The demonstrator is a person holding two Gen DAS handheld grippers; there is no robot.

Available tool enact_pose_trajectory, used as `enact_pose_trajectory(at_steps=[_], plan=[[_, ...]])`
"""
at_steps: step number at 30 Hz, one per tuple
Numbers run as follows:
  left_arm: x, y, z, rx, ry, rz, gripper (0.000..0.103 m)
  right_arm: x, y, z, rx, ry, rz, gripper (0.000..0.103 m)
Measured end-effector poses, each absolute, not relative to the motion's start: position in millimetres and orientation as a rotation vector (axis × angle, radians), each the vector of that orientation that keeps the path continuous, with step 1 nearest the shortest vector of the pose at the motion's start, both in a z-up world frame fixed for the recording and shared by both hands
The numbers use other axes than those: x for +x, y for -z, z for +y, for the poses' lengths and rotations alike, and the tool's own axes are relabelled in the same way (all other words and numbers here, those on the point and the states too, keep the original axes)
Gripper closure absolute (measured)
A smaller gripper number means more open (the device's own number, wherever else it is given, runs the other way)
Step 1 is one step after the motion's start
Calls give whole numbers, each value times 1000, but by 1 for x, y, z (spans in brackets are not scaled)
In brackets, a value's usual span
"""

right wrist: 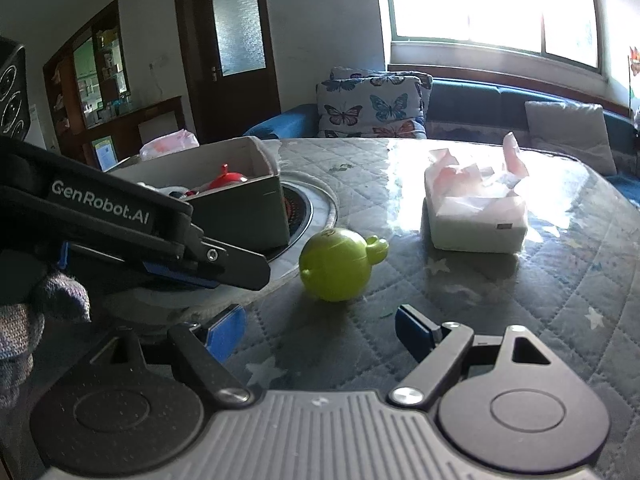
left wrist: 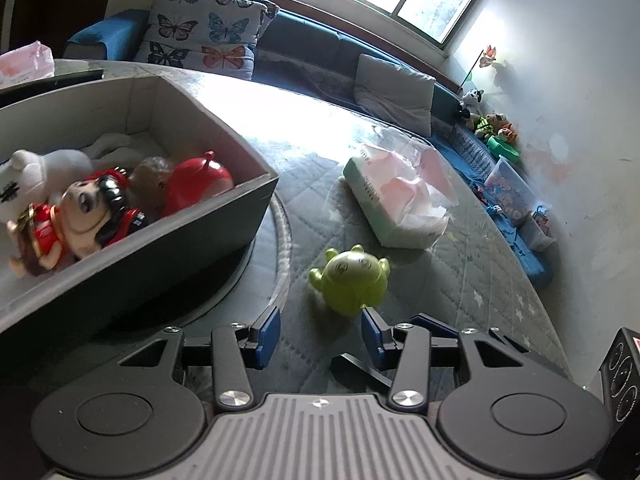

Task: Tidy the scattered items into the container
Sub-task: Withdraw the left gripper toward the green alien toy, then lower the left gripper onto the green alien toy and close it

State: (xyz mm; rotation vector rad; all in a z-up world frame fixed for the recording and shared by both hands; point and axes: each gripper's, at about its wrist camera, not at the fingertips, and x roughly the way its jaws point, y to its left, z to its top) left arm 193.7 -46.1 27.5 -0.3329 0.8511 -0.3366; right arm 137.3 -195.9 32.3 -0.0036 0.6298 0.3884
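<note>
A green round toy (left wrist: 352, 278) lies on the quilted table (left wrist: 460, 280), just beyond my open, empty left gripper (left wrist: 320, 336). It also shows in the right wrist view (right wrist: 336, 264), a little ahead of my open, empty right gripper (right wrist: 320, 332). A grey box (left wrist: 192, 216) stands at the left and holds a doll (left wrist: 76, 220), a red toy (left wrist: 196, 184), a brown toy (left wrist: 150, 176) and a white plush (left wrist: 44, 172). The box also shows in the right wrist view (right wrist: 248, 208), with the left gripper's body (right wrist: 132, 232) in front of it.
A tissue pack (left wrist: 396, 196) lies on the table beyond the green toy, also seen in the right wrist view (right wrist: 476, 212). The box stands on a round inset plate (right wrist: 316, 208). A sofa with butterfly cushions (left wrist: 200, 36) runs behind the table.
</note>
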Motion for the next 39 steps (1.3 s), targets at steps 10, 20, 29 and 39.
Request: enact_pose_trajectory(at_steps=[10, 20, 29, 39], plan=[[220, -28, -58, -352, 369, 869, 56, 166, -30, -196, 1, -391, 640, 19], [239, -22, -63, -390, 377, 895, 56, 185, -25, -196, 27, -402, 666, 26], [244, -18, -66, -408, 405, 908, 56, 192, -22, -202, 55, -415, 672, 37], [240, -19, -69, -385, 413, 896, 57, 191, -22, -204, 96, -431, 673, 54]])
